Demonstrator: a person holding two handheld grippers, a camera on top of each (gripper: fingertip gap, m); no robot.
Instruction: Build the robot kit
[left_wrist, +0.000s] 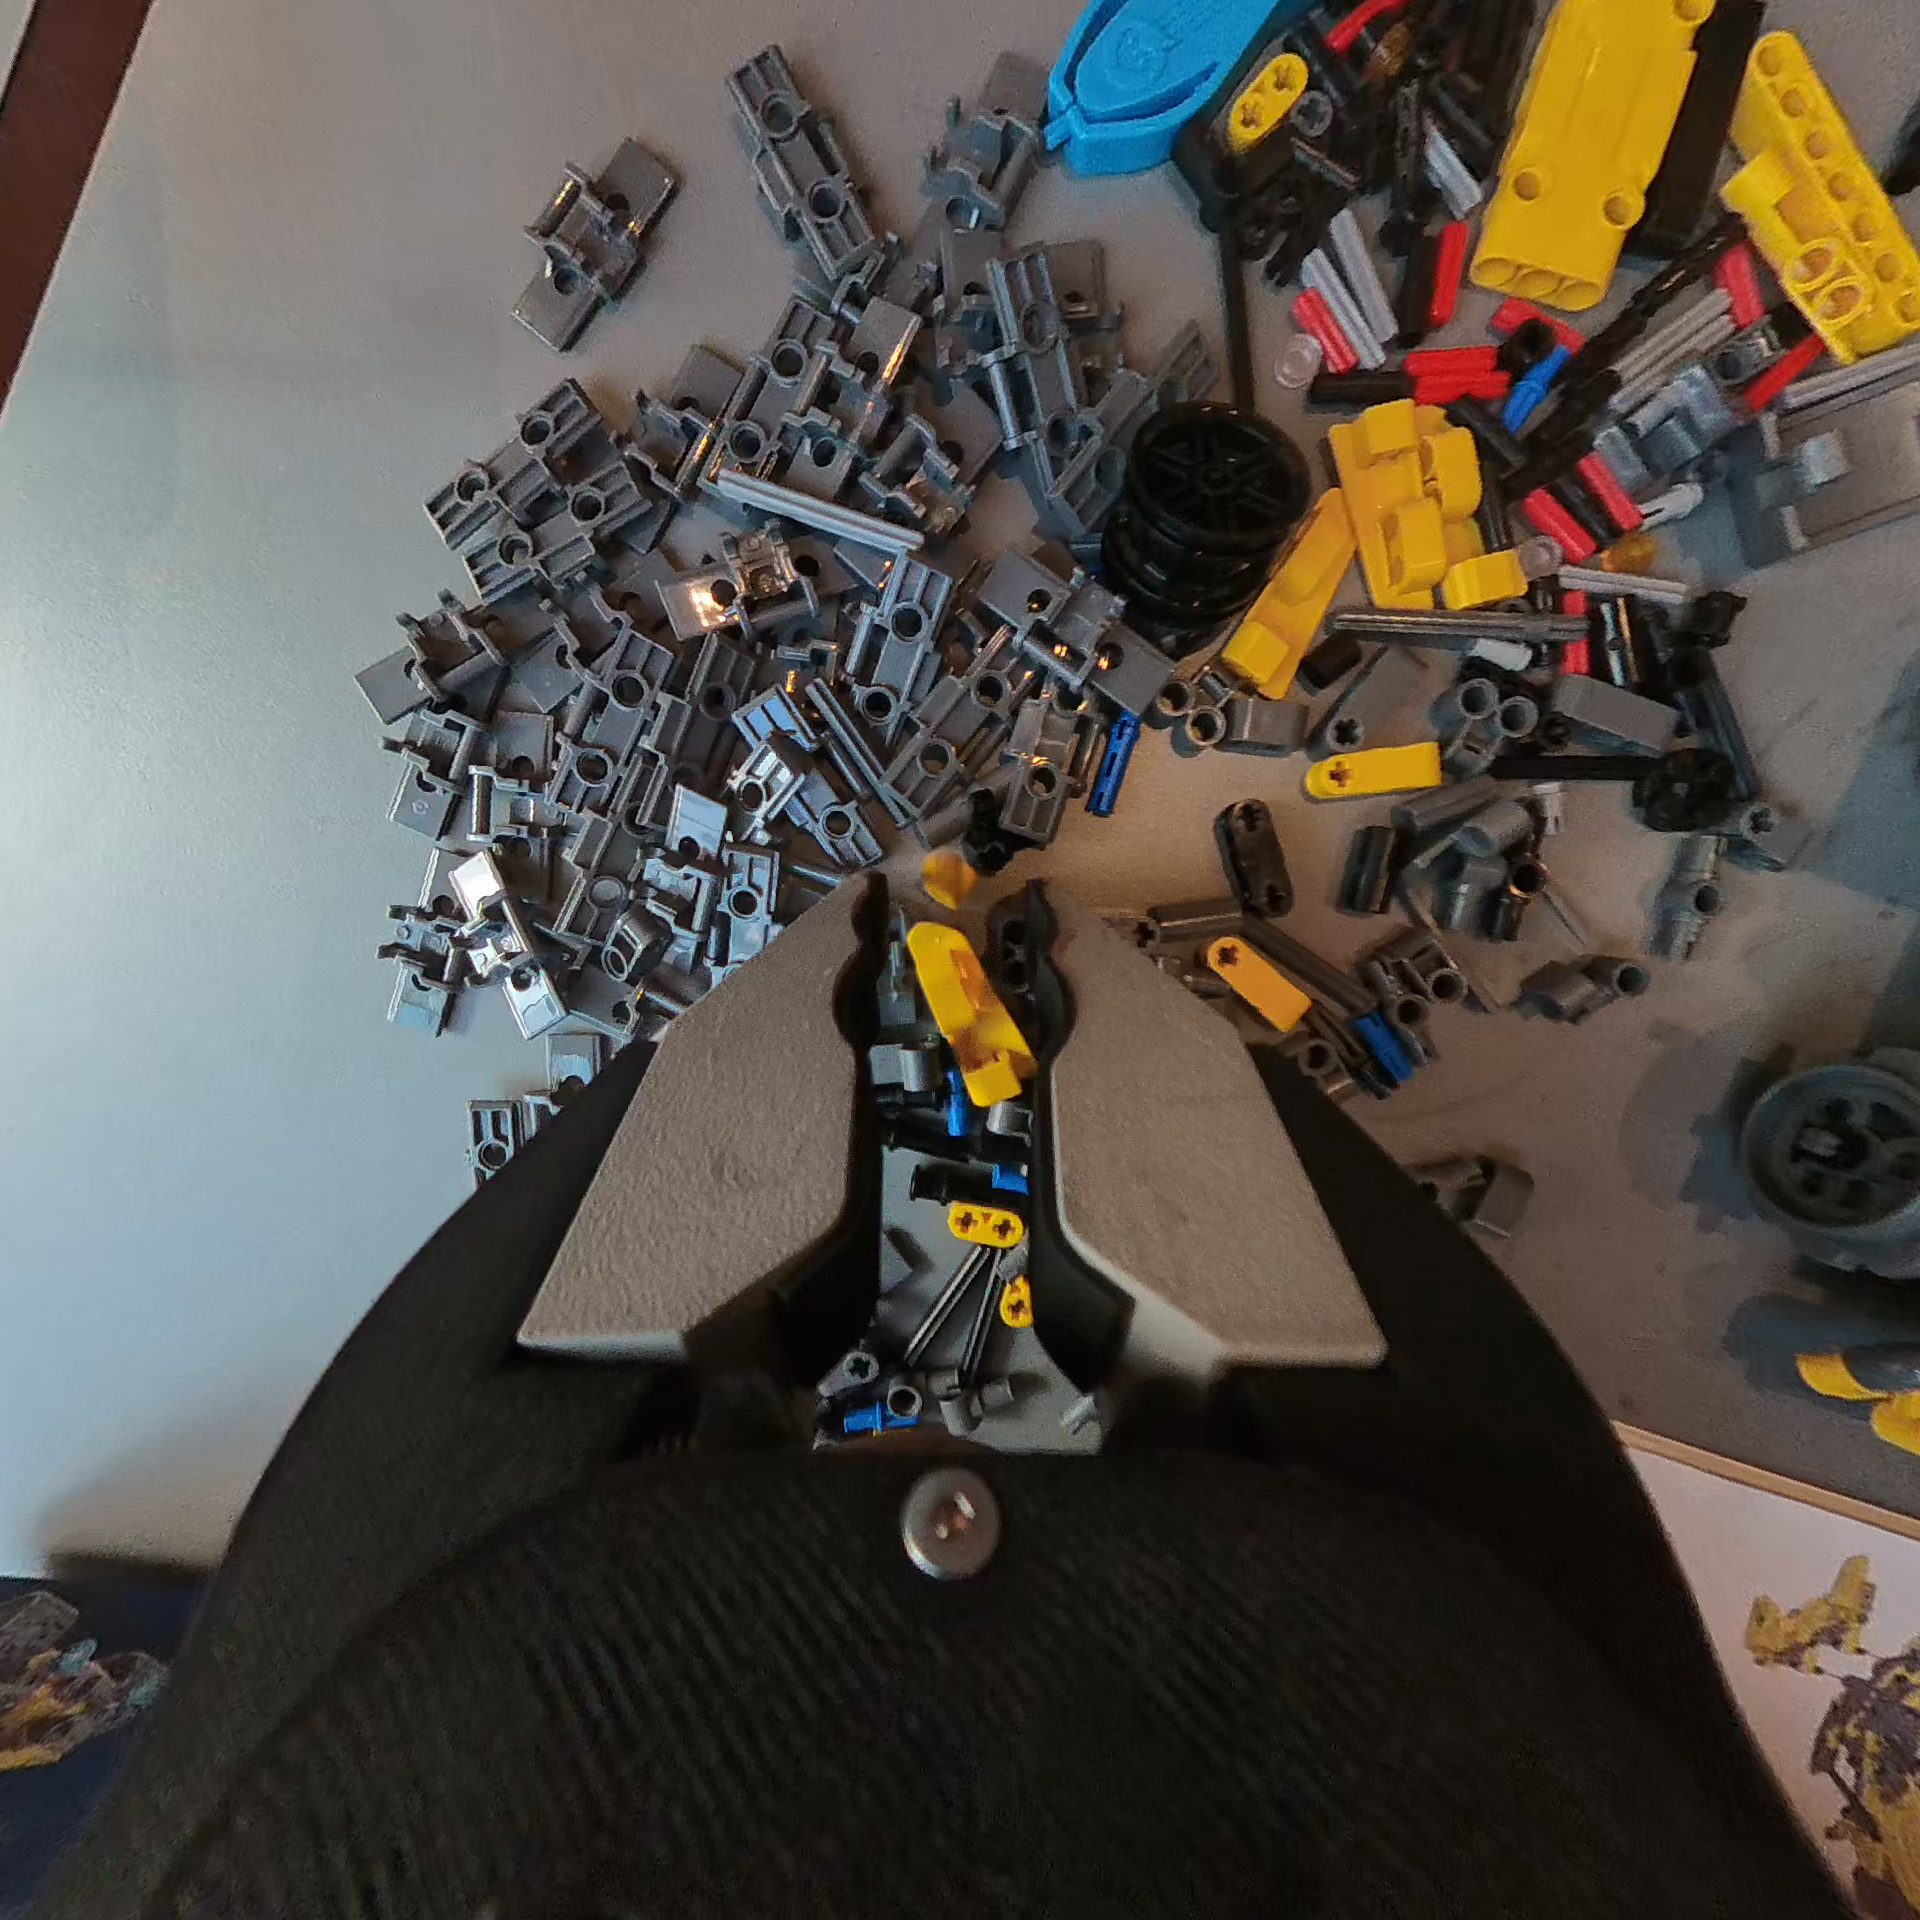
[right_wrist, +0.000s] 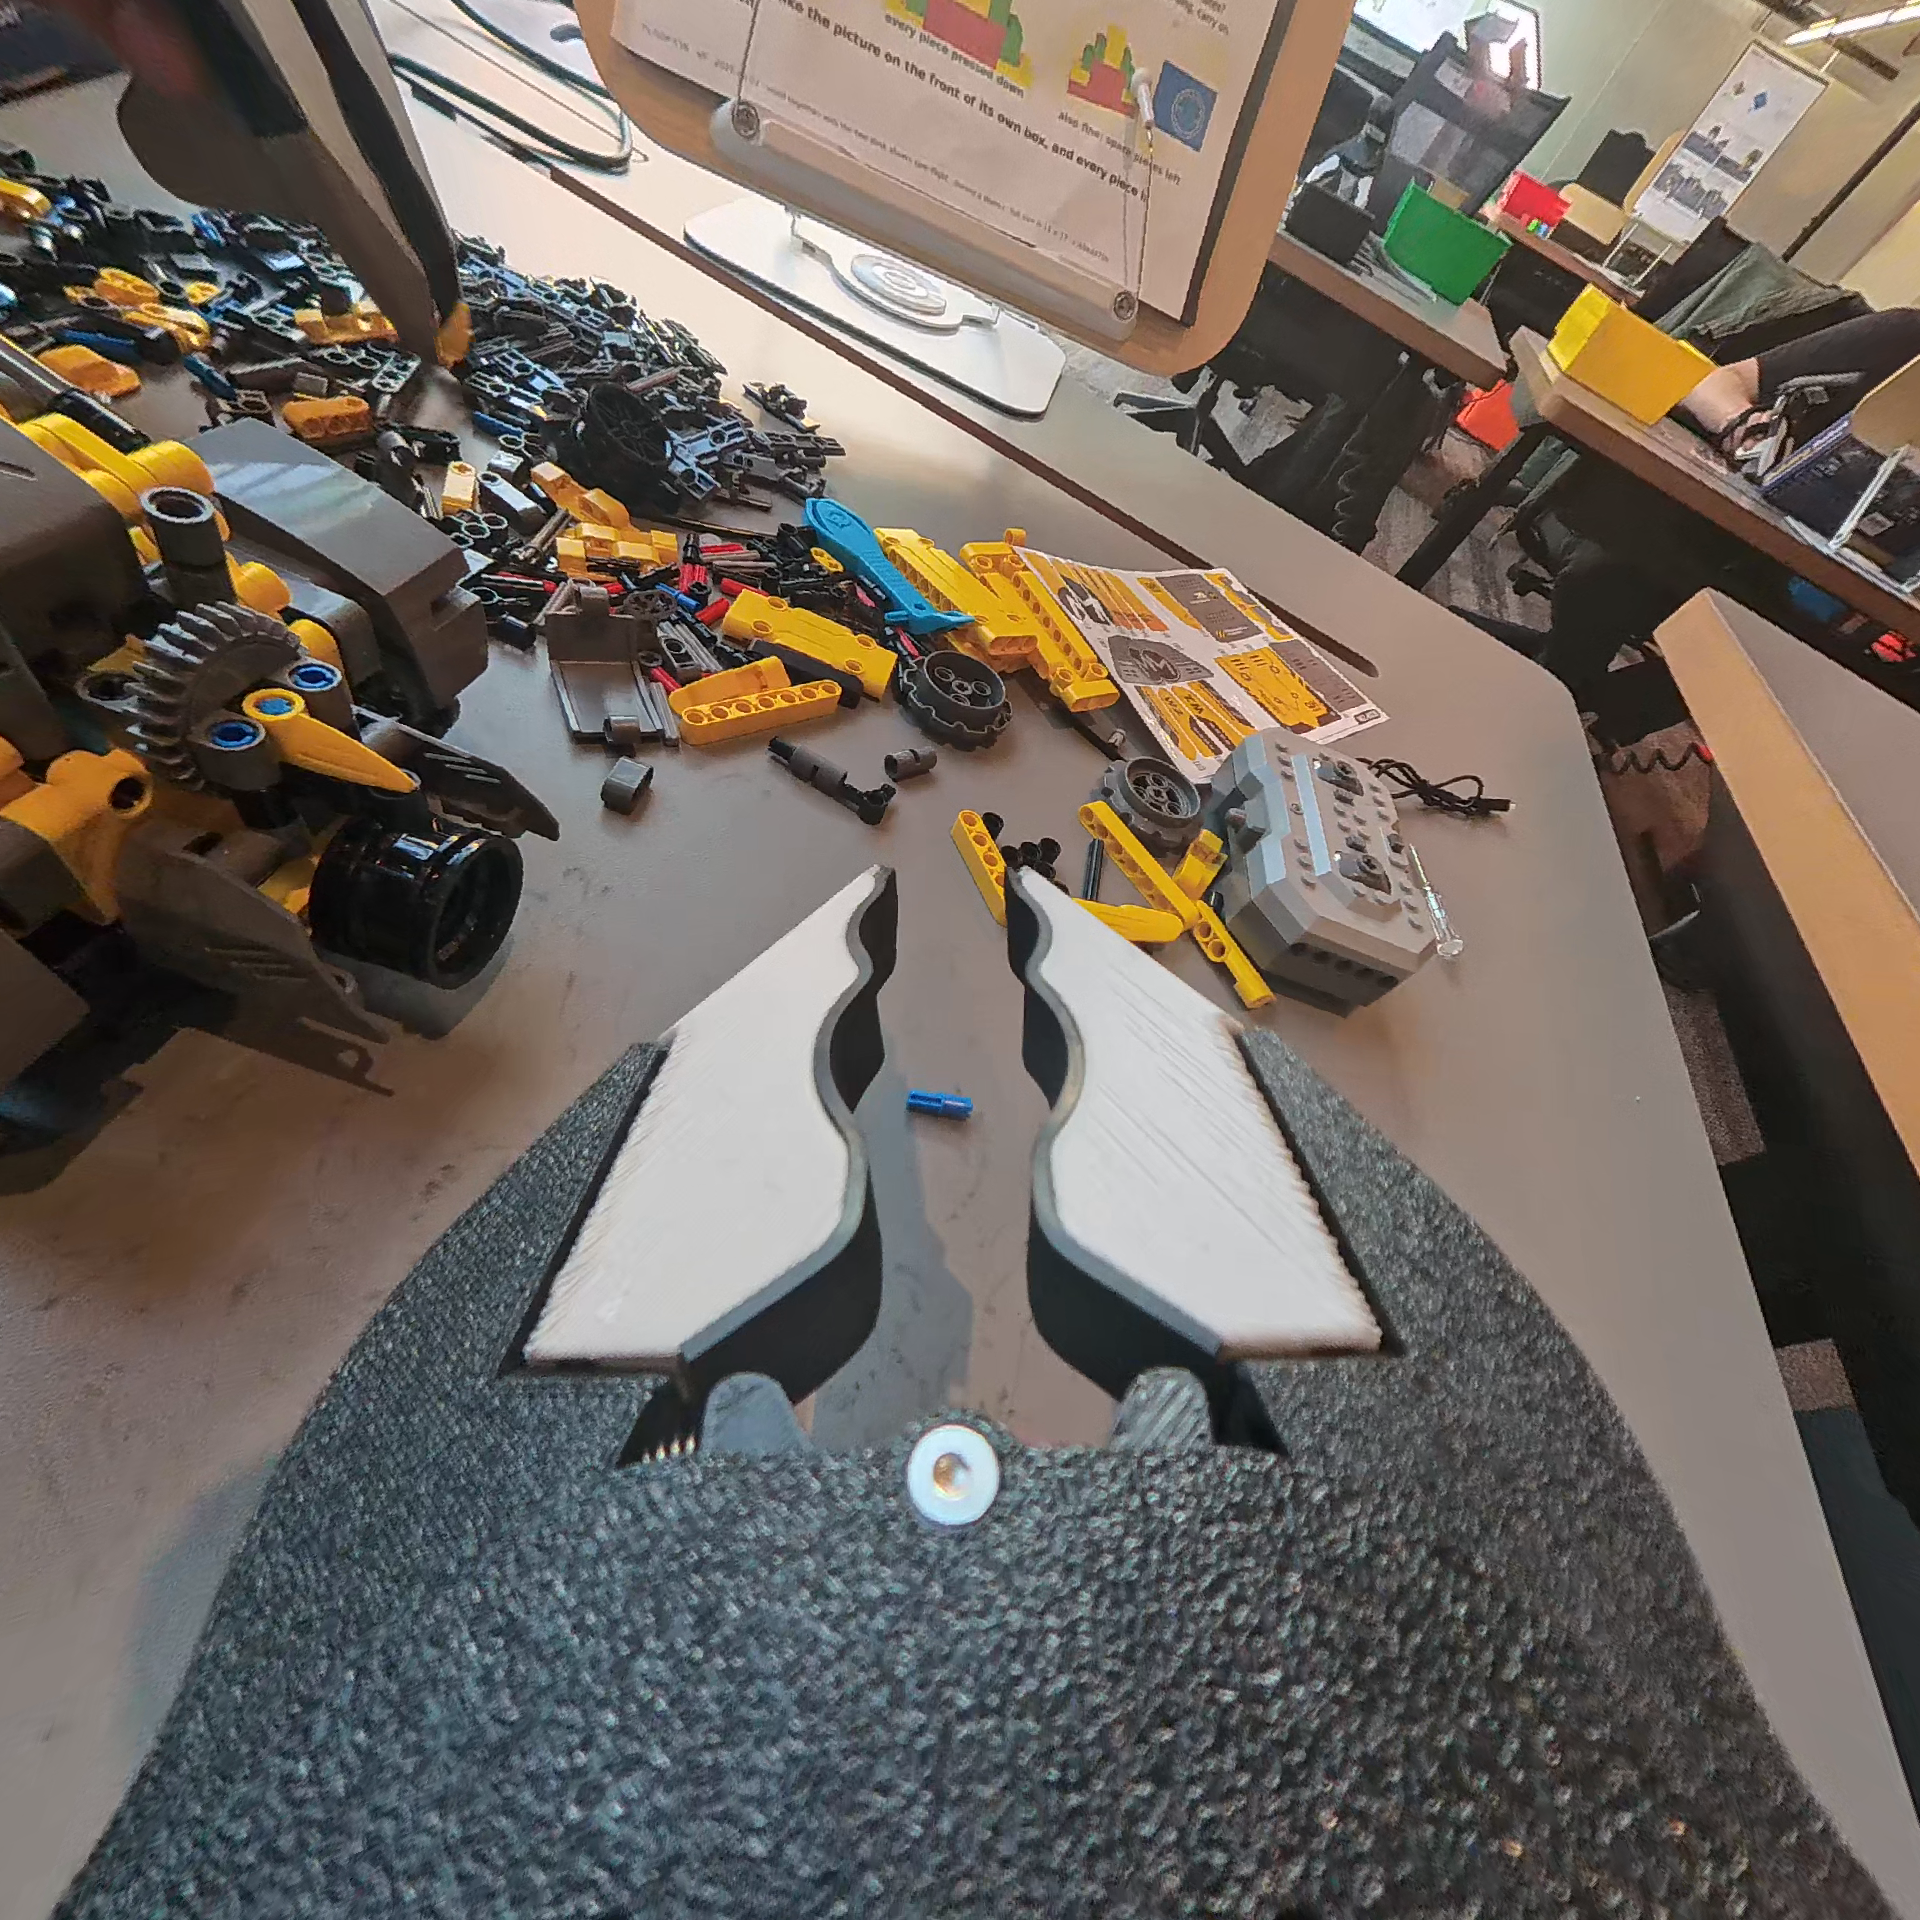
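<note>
Presently the left gripper (left_wrist: 951, 899) hangs above a table (left_wrist: 208, 623) strewn with building pieces, jaws narrowly parted and holding nothing. A yellow piece (left_wrist: 966, 1013) lies on the table below the gap; whether the fingers touch it cannot be told. A heap of grey track links (left_wrist: 727, 644) lies ahead and left of the jaws. The right gripper (right_wrist: 951, 883) is likewise parted and empty; a small blue pin (right_wrist: 938, 1102) lies on the table between its jaws, a grey hub block (right_wrist: 1320, 873) ahead right, a part-built yellow and grey model (right_wrist: 208, 727) to the left.
</note>
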